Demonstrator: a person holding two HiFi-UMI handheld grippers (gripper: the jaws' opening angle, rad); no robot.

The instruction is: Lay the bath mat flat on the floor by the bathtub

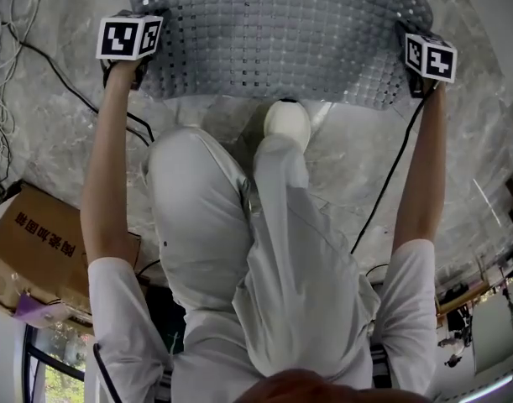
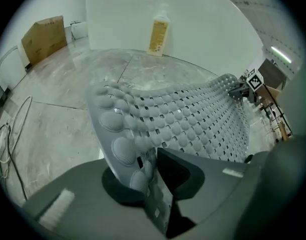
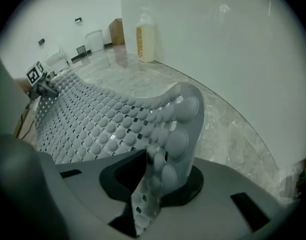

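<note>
Bath mat hangs spread above the marble floor near the white tub wall, left claw and right claw each pinching one near corner, presumably so it goes down flat, unfolded.

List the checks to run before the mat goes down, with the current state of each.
1. Left hand-held gripper shut on a bath mat corner: ok.
2. Right hand-held gripper shut on the opposite corner: ok.
3. Mat flat: not ok, it sags between the grippers.
4. Floor bare up to the bathtub: ok, only a bottle by its wall.
5. Shoe clear of the mat's near edge: cannot tell.
</note>
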